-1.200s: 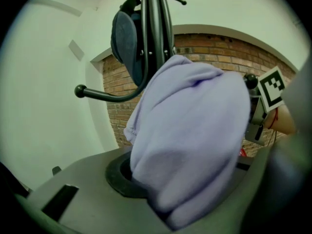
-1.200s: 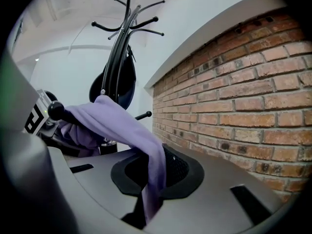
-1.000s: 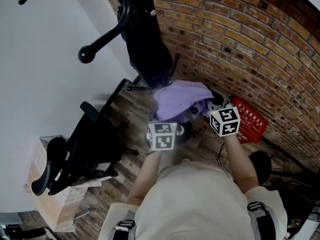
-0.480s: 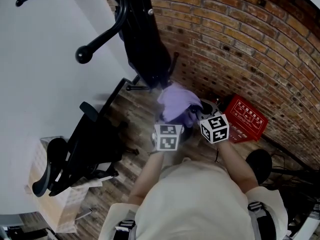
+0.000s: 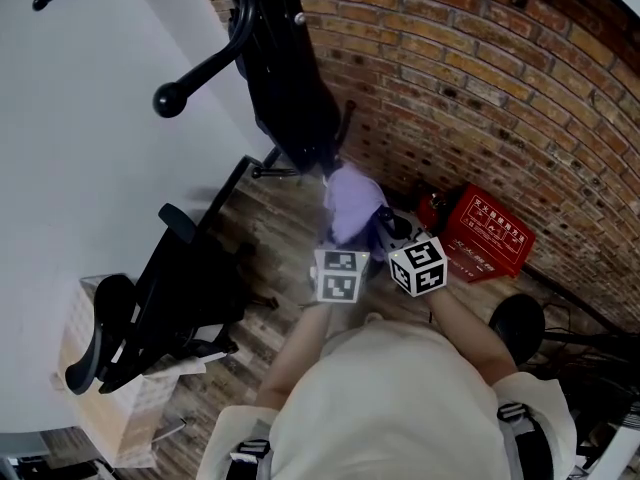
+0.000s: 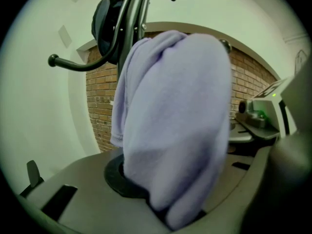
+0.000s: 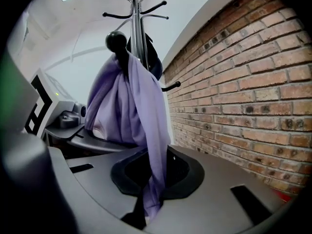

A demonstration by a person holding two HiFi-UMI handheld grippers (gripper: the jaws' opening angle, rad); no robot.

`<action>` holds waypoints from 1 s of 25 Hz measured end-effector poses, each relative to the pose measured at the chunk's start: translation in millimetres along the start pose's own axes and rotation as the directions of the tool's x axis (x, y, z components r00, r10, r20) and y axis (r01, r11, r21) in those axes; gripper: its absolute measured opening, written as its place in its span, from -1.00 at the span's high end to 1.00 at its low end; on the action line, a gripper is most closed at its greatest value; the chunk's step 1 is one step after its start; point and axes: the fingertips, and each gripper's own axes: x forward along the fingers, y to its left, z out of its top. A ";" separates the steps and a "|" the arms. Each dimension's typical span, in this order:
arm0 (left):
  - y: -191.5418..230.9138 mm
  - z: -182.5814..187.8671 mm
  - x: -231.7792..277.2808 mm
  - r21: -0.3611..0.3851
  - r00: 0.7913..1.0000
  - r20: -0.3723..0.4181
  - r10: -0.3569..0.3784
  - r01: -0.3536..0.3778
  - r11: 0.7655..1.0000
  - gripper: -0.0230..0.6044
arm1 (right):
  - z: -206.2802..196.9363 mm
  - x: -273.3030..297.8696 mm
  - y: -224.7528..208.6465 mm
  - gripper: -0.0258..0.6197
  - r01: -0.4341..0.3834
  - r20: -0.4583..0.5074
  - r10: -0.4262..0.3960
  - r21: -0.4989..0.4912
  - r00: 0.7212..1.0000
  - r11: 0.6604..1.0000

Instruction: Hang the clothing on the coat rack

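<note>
Both grippers sit closer together than a second ago. The clothing [image 5: 352, 203] was spread wide then and is now bunched into a narrow lump. Left gripper [image 6: 178, 217] is clenched on a thick wad of the lavender cloth. The cloth fills the gap between its fingers and bulges up past them, blocking most of that view. Right gripper [image 7: 146, 213] is pinched tight on a thin folded edge, and the cloth rises from its fingertips as a loose strip.

The two grippers are just beside each other, with the cloth between and ahead of both. Past the fingertips stands the coat rack [image 5: 290, 78], and a dark garment [image 5: 300, 118] hangs on its pole close beyond the cloth's far edge. A knob-ended hook [image 7: 116, 42] shows at the cloth's top edge in the right gripper view; whether they touch I cannot tell.

Brick wall [image 5: 480, 78] is close to the right of the right fingers, so room is tight there. A red box [image 5: 487, 236] lies near on that side. Left of the left fingers there is open wood floor [image 5: 270, 218], then a black chair [image 5: 170, 298], then white wall [image 5: 80, 168].
</note>
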 end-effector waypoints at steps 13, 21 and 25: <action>4.4 -3.1 -12.4 0.028 1.000 0.006 0.020 -0.020 0.999 0.38 | -1.9 -6.6 9.2 0.85 0.032 0.002 -0.032 0.005 0.999 0.999; 11.9 -5.6 -39.3 0.004 0.999 0.054 0.004 -0.004 1.000 0.04 | -3.1 -26.5 15.4 0.59 0.081 0.008 -0.081 0.002 0.997 0.997; 12.7 -4.0 -56.8 0.014 0.998 0.067 -0.005 0.004 1.000 -0.04 | 0.8 -44.4 15.3 0.48 0.141 0.020 -0.141 0.006 0.990 0.990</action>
